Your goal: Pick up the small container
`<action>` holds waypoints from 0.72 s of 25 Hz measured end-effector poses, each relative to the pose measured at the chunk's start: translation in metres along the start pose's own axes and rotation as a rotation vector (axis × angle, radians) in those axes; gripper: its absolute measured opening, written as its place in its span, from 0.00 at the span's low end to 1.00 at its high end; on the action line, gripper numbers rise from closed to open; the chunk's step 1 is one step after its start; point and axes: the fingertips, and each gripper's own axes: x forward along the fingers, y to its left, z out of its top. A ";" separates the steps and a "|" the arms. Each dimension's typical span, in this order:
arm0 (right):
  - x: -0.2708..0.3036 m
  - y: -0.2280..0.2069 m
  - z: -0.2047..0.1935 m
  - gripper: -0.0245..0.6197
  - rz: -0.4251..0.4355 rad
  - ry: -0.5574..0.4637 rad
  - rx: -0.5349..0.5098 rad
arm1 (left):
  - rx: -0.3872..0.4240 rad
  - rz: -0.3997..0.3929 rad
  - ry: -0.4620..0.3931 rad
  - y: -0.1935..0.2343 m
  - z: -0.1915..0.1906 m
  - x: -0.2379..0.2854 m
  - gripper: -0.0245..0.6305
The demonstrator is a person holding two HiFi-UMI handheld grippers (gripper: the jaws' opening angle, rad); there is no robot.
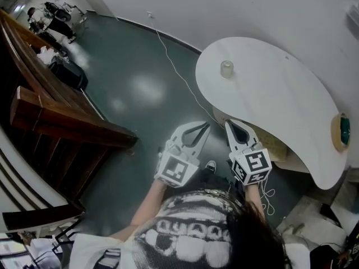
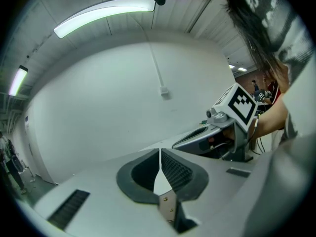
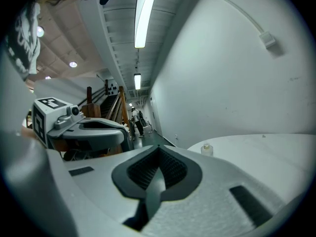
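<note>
A small clear container [image 1: 226,69] with a pale lid stands on the white curved table [image 1: 280,100], near its far left edge. In the right gripper view the same container [image 3: 207,149] appears small, beyond the jaws and to their right. My left gripper [image 1: 199,127] and right gripper [image 1: 232,126] are held side by side in front of the person's chest, short of the table. Both are shut with nothing between the jaws. From the left gripper [image 2: 160,154] the view is of a bare white wall; the right gripper [image 3: 159,152] points toward the table.
A roll of green tape [image 1: 340,129] lies at the table's right edge. A white cable [image 1: 174,60] runs across the dark floor to the table. Wooden stair rails [image 1: 61,116] stand at the left. People stand far off in the corridor [image 3: 136,120].
</note>
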 end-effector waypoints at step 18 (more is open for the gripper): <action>0.026 -0.038 -0.006 0.04 -0.087 0.012 0.036 | 0.002 -0.071 -0.001 0.032 -0.013 0.044 0.05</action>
